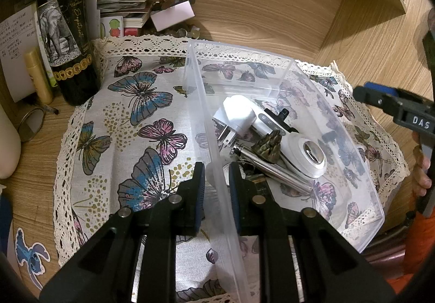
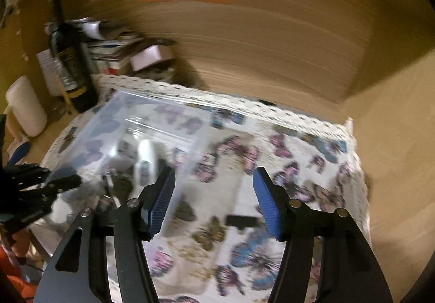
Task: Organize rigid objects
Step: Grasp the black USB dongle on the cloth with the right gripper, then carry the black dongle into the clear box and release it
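Clamping the near-left wall of the clear plastic bin [image 1: 285, 69], the left gripper [image 1: 216, 175] has one pad on each side. Bin sits on the butterfly cloth [image 1: 130, 118] holding a white charger [image 1: 239, 115], metal pieces and other oddments. Right gripper [image 2: 213, 202] stands parted and apparently empty over the cloth, right of the bin; that view is blurred.

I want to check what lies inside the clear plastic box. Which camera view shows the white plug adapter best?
The left wrist view: the white plug adapter lies sharp inside the clear plastic box, its prongs visible. The right wrist view is motion-blurred; only vague white shapes show there.
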`<state>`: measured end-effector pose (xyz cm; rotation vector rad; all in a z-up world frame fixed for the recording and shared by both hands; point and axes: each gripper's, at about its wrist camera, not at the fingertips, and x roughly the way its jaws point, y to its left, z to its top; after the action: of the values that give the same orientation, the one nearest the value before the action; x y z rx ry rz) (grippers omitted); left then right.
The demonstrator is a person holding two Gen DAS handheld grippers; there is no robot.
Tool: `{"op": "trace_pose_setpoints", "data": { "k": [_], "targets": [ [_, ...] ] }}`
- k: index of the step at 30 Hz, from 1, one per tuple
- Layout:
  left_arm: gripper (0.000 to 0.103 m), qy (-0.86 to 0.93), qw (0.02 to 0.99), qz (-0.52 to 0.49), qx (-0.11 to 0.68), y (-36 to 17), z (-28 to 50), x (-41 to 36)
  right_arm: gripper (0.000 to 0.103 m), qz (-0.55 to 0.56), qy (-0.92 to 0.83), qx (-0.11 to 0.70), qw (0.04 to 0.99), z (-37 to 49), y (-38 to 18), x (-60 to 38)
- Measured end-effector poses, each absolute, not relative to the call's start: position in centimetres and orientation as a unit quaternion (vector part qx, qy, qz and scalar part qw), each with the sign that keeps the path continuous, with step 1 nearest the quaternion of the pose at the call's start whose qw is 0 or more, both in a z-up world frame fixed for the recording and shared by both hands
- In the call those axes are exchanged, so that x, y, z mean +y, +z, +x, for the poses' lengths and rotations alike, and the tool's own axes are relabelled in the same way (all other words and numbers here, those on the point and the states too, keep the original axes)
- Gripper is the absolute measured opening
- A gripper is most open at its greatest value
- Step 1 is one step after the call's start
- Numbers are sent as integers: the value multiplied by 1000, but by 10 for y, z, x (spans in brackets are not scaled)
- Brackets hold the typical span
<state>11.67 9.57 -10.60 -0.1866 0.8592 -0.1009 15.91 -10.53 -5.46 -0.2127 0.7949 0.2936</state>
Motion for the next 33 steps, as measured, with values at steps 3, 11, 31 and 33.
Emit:
{"op": "trace_pose_setpoints", "data": {
  "k": [3,11,31,33],
  "targets": [
    [17,-49,904,-90,416,-106,117,96,57,-101,120,403,902,162,-67,-121],
    [17,-49,904,-89,416,-106,117,96,71,-78,100,463,877,173,-114,-141],
    [17,-49,903,-90,416,-106,117,96,41,-83,98,444,887,180,-121,-124],
    [17,-49,904,-90,416,-106,117,95,41,-82,104,430,893,176,-109,-123]
  ]
}}
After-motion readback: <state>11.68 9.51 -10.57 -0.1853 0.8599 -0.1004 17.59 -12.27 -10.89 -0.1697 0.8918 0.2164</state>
